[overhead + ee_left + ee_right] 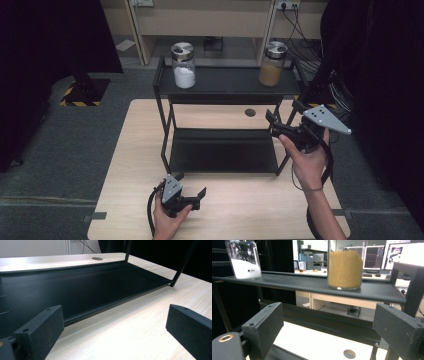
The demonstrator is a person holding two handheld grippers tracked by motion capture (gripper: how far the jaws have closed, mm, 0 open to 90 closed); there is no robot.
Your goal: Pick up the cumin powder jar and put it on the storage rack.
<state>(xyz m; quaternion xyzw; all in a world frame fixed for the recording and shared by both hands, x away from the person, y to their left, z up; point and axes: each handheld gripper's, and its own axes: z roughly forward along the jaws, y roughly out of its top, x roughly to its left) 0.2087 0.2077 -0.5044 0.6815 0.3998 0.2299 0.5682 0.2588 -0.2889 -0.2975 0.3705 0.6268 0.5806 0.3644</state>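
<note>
A: High view first: what is seen of the right gripper?

B: It is held up beside the right end of the black rack, with its jaws pointed toward the rack's right-hand posts. The jaws are parted, and nothing is held between them.

A: Which thing is nearest to it?

B: The jar of brown grains, which is stood on the rack's top shelf, above and just beyond the jaws. In the right gripper view the same jar is seen straight ahead and higher than the jaw tips, apart from them, with the shelf edge between.

A: And the other jar?

B: The jar of white powder is set on the same shelf, well off to the left of the right gripper. In the right gripper view it is placed at the far upper left.

A: How is the left gripper found?

B: It is rested low over the wooden table, in front of the rack's lower shelf. Its jaws are spread wide and nothing is gripped. In the left gripper view the lower shelf is seen ahead of the jaws, with bare table between them.
</note>
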